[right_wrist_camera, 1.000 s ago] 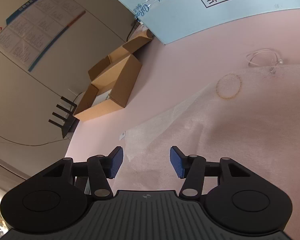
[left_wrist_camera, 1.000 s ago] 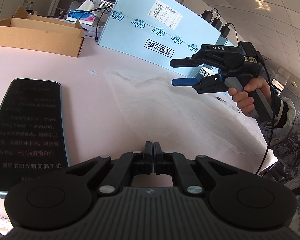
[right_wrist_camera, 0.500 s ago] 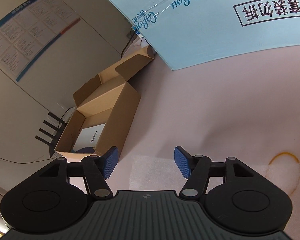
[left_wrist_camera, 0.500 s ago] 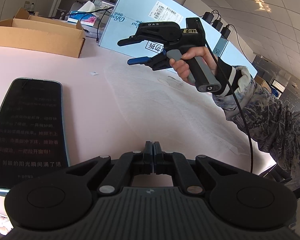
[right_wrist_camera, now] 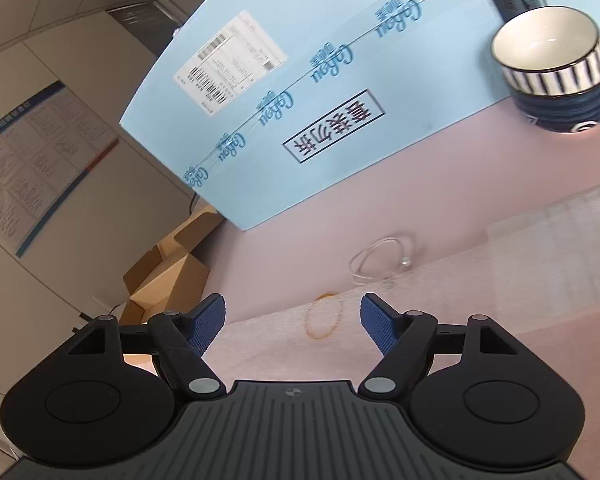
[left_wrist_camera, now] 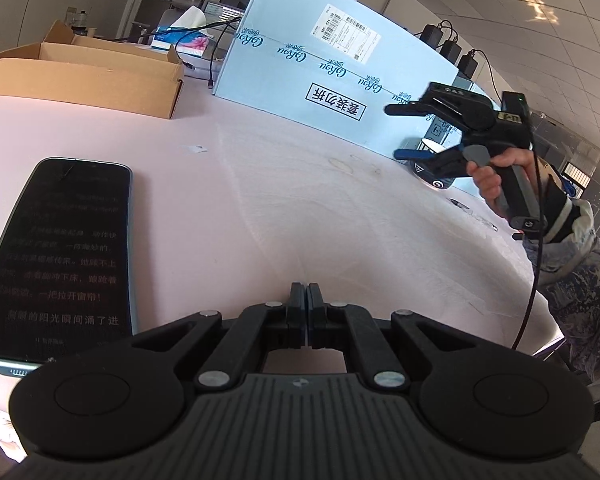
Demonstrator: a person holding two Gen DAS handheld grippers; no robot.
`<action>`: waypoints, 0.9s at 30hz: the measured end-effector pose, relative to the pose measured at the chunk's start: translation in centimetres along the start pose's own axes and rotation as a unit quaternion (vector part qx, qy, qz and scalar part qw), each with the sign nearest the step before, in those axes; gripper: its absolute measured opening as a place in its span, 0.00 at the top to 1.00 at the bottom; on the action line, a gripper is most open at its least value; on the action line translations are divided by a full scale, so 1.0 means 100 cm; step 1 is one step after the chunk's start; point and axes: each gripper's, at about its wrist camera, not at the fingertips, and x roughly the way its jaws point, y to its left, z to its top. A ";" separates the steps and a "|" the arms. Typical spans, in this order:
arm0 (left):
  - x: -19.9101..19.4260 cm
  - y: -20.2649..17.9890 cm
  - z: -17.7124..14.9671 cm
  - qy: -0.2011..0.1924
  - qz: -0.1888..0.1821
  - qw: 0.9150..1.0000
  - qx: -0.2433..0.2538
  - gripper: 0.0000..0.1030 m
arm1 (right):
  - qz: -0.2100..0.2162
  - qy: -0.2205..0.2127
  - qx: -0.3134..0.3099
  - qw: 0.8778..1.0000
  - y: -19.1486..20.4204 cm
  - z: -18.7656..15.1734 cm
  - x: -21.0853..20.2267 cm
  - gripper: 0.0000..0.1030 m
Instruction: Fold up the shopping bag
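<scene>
The shopping bag (left_wrist_camera: 340,208) is a thin translucent white plastic sheet lying flat on the pink table (left_wrist_camera: 188,216). It also shows in the right wrist view (right_wrist_camera: 480,304). My left gripper (left_wrist_camera: 304,300) is shut, low over the table at the bag's near edge; I cannot tell whether it pinches the bag. My right gripper (right_wrist_camera: 292,320) is open and empty, held above the bag's far part. It also shows in the left wrist view (left_wrist_camera: 396,132), in the air at the right.
A smartphone (left_wrist_camera: 60,256) lies at the left. An open cardboard box (left_wrist_camera: 84,76) and a large light-blue carton (left_wrist_camera: 332,80) stand at the back. A striped cup (right_wrist_camera: 556,68), an orange rubber band (right_wrist_camera: 324,316) and a clear loop (right_wrist_camera: 376,260) lie near the carton.
My right gripper has swung from the far left of the bag back to the right, near the cup, staying open. My left gripper has stayed shut in place.
</scene>
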 end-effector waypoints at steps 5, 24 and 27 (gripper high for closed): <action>0.009 -0.005 0.013 0.005 0.032 0.999 0.008 0.93 | -0.042 -0.024 0.057 0.997 -0.051 -0.028 -0.067 0.24; -0.039 -0.024 0.030 -0.062 0.214 0.975 0.014 0.92 | -0.058 -0.112 -0.021 0.992 -0.088 -0.052 -0.128 0.09; -0.036 -0.032 0.037 -0.056 0.209 0.976 0.029 0.89 | -0.055 -0.116 0.005 0.992 -0.088 -0.048 -0.138 0.09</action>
